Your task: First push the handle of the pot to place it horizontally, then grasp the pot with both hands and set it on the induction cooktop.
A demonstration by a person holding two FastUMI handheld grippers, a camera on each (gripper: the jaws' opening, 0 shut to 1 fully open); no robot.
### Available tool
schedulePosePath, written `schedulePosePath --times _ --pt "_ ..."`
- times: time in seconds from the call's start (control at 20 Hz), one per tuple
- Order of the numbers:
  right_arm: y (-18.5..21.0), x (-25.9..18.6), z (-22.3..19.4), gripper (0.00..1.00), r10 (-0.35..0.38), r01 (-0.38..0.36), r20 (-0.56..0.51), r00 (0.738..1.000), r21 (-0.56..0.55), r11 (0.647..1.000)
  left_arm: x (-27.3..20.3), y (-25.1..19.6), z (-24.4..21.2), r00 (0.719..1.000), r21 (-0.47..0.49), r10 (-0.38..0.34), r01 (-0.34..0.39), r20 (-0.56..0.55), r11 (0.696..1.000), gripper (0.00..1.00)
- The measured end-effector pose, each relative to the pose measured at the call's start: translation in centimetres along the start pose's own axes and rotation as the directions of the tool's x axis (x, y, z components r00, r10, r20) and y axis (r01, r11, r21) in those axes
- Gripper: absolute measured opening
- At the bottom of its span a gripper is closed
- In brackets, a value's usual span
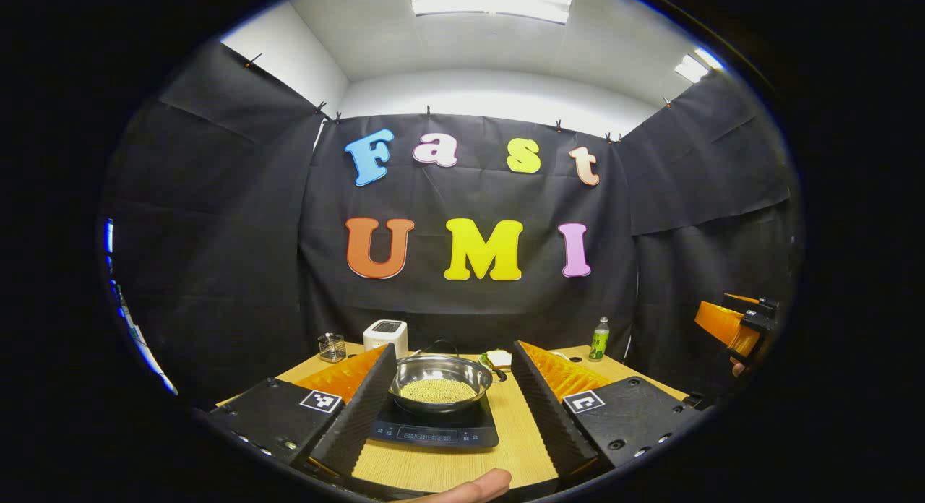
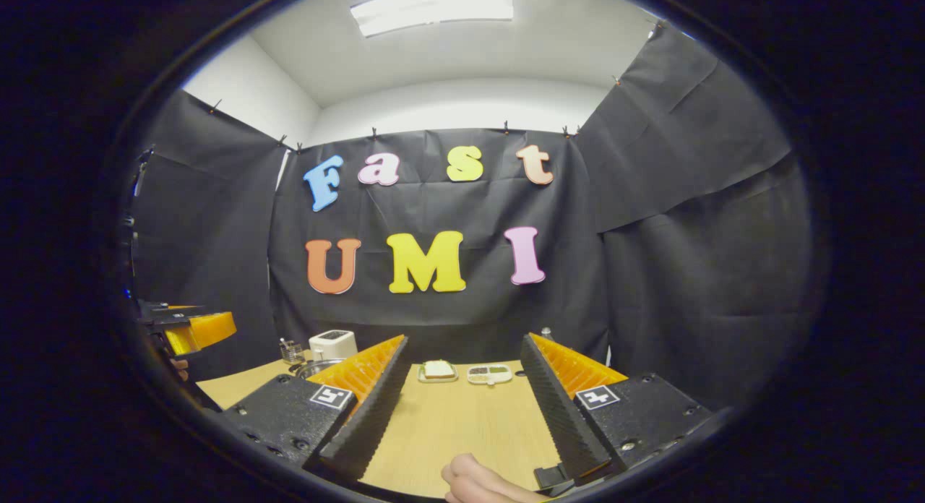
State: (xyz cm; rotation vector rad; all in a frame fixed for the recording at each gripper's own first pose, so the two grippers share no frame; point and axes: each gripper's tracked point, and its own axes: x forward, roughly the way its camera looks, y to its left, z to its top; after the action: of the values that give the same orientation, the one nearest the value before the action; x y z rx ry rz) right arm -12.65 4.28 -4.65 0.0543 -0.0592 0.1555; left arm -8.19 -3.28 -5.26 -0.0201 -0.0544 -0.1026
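A steel pot point(image 1: 441, 381) holding yellowish grains sits on the black induction cooktop point(image 1: 433, 431) on the wooden table. A thin dark wire handle point(image 1: 438, 343) arcs behind its far rim. In the left gripper view, my left gripper point(image 1: 454, 348) is open, its fingers either side of the pot and nearer the camera, not touching it. My right gripper point(image 2: 464, 340) is open over bare table with nothing between its fingers. The pot's rim point(image 2: 315, 367) peeks out past its left finger. Each gripper appears at the other view's edge: right gripper point(image 1: 737, 321), left gripper point(image 2: 189, 329).
At the table's back stand a white appliance point(image 1: 385, 336), a glass jar point(image 1: 332, 347) and a green bottle point(image 1: 599, 340). A plate with a sandwich point(image 2: 437, 371) and a small divided dish point(image 2: 489, 373) lie mid-back. A thumb point(image 1: 470, 487) shows at the bottom.
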Motion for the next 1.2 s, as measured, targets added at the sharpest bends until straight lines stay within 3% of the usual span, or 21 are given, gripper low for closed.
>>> schedulePosePath --times 1.2 --pt "-0.1 -0.1 -0.3 0.95 0.015 -0.015 0.0 1.0 0.043 0.999 -0.1 -0.6 -0.4 0.999 -0.012 -0.053 0.053 0.001 0.999 0.95"
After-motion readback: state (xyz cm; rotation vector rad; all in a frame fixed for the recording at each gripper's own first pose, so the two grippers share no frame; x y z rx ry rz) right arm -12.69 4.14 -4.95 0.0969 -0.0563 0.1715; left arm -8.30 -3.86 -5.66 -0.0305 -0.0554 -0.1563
